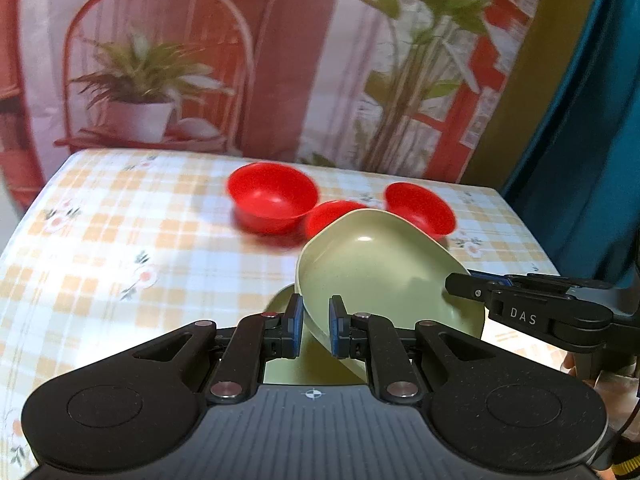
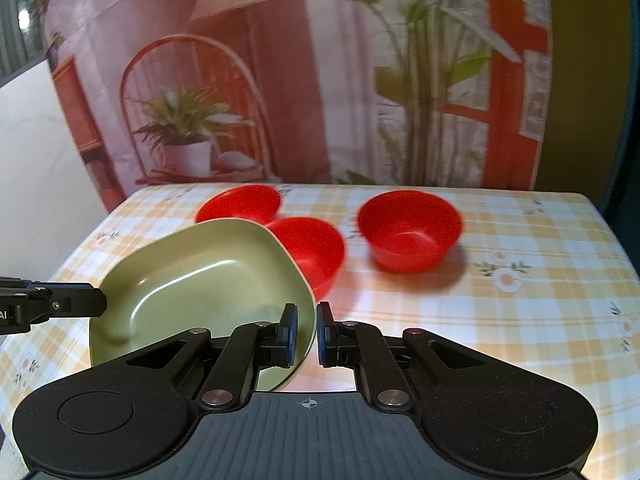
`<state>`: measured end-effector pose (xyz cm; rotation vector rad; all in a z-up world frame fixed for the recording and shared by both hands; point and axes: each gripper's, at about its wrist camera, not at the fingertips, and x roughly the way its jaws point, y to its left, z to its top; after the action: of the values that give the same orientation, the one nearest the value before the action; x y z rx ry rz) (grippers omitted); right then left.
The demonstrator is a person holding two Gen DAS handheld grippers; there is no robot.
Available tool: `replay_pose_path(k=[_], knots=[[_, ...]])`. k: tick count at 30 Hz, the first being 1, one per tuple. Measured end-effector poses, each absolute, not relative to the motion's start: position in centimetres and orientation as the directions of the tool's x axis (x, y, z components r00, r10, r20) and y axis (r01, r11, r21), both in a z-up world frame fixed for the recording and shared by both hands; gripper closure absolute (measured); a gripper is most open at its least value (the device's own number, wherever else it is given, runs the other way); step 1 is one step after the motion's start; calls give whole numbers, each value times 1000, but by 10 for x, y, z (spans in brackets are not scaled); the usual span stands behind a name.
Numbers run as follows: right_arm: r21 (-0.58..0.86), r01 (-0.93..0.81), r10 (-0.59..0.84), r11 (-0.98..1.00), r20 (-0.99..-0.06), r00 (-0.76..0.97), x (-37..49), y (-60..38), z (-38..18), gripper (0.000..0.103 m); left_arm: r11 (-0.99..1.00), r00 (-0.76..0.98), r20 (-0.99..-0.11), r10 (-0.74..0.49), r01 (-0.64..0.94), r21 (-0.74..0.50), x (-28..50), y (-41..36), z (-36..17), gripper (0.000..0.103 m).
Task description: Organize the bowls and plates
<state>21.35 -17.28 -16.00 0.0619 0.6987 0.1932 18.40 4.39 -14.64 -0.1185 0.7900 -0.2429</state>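
Observation:
A pale green deep plate hangs tilted above the table, held from both sides. My left gripper is shut on its near rim, and its tip shows at the plate's left edge in the right wrist view. My right gripper is shut on the rim of the same plate and enters the left wrist view from the right. Another green plate seems to lie flat underneath. Three red bowls stand behind: one left, one in the middle, one right.
The table carries a yellow checked cloth with flowers; its far edge meets a printed curtain. In the right wrist view the red bowls stand just beyond the plate. Part of a hand shows at the right.

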Motion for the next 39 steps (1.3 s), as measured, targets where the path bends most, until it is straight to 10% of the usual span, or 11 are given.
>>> replay_pose_path(k=[39], knots=[[44, -271, 229, 962, -672, 704, 230, -139, -202, 97, 975, 638, -737, -221, 129, -181, 156, 52, -199, 89]])
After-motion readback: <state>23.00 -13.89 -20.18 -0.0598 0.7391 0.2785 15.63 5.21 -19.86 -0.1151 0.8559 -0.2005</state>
